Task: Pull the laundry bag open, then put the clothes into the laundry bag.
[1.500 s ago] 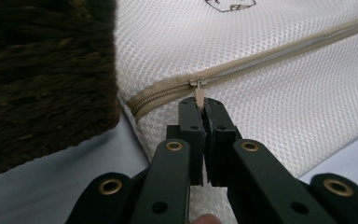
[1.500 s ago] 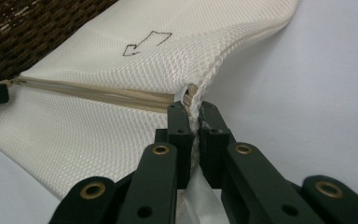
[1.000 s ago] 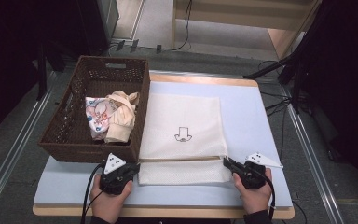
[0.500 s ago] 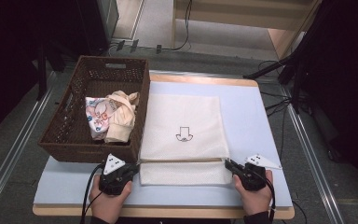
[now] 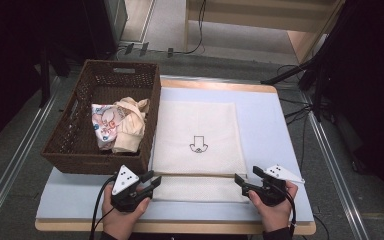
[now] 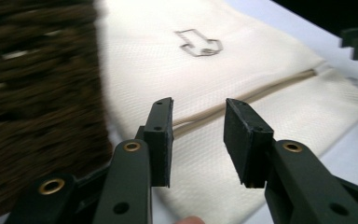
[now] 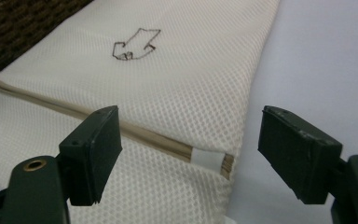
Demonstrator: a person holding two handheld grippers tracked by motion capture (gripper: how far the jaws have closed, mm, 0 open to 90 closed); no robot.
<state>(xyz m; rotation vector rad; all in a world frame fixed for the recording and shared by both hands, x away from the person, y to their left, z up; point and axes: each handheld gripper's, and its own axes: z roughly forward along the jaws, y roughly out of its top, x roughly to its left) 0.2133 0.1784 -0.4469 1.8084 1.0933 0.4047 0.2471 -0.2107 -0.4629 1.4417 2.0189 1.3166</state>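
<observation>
**Cream cloth flat between two parted grippers**

A cream cloth [image 5: 197,145] of dimpled, waffle-like weave is laid flat just right of the wicker basket [image 5: 75,145], its near strip folded over along a tan seam [image 7: 121,128]; that seam's long axis is seen to run across the table, parallel to the basket's near wall. A small outlined arrow mark [image 5: 197,145] is drawn mid-cloth. Crumpled fabrics [image 5: 117,122] are held inside the basket. The left gripper [image 5: 149,181] is poised at the cloth's near corner closest to the basket, jaws parted and empty; the right gripper [image 5: 243,181] is poised at the corner farthest from the basket, jaws spread wide, nothing grasped. Neither is judged nearer; each corner is faced squarely.
</observation>
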